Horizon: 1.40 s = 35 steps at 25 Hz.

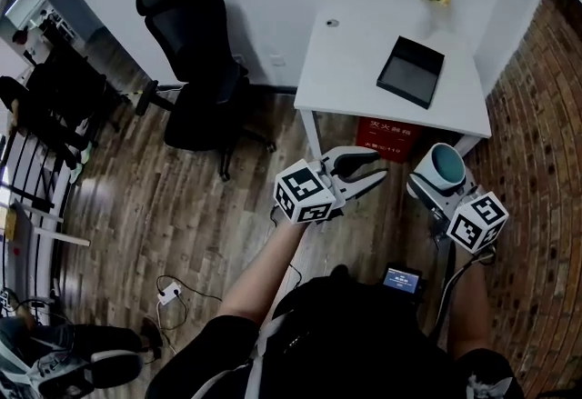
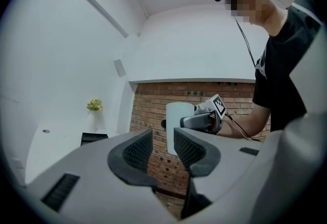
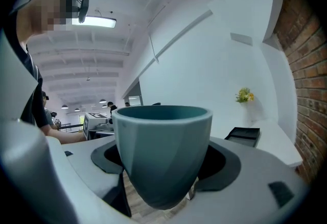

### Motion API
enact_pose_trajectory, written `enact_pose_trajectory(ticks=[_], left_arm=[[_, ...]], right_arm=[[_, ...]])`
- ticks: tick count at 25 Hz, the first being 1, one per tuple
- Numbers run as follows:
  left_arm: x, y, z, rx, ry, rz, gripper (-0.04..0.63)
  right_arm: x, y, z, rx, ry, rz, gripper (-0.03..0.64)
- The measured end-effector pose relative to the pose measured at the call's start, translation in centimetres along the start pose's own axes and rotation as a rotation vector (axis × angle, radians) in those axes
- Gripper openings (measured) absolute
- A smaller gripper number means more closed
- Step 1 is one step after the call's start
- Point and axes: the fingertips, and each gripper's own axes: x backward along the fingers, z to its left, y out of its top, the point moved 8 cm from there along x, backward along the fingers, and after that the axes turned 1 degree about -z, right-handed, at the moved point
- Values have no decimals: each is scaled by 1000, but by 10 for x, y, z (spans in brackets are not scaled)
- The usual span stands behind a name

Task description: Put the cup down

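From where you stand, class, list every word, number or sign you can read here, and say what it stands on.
On the red box under the white table: white characters, too small to read.
On the small screen at the person's waist: lit, text unreadable.
On the cup: no print visible.
Nothing else legible.

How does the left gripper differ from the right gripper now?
The left gripper has its jaws apart with nothing between them; the right gripper is closed on a teal cup, held upright. The left gripper is nearer the black chair, the right gripper nearer the brick wall. Both hang above the wooden floor.
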Motion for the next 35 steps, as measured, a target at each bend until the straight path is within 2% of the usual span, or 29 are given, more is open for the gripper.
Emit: enact_pose_trajectory(ticks=[5,11,18,28,35], left_arm=[[1,8,33,3,21,2,135],[-16,-7,59,9,20,5,135],[-67,-16,116,35,36,12,135],[-161,-1,210,59,31,36,135],[-211,14,261,57,38,30,135]], right_arm=[[-30,16,-16,-5,11,-14,387],[-50,-1,-44,-17,21,-4,387],[-65,3,-123,-39,-9,-15,387],[-104,33,-242,-48,-9,22,387],[-127,53,-307,-43,9,26,387]])
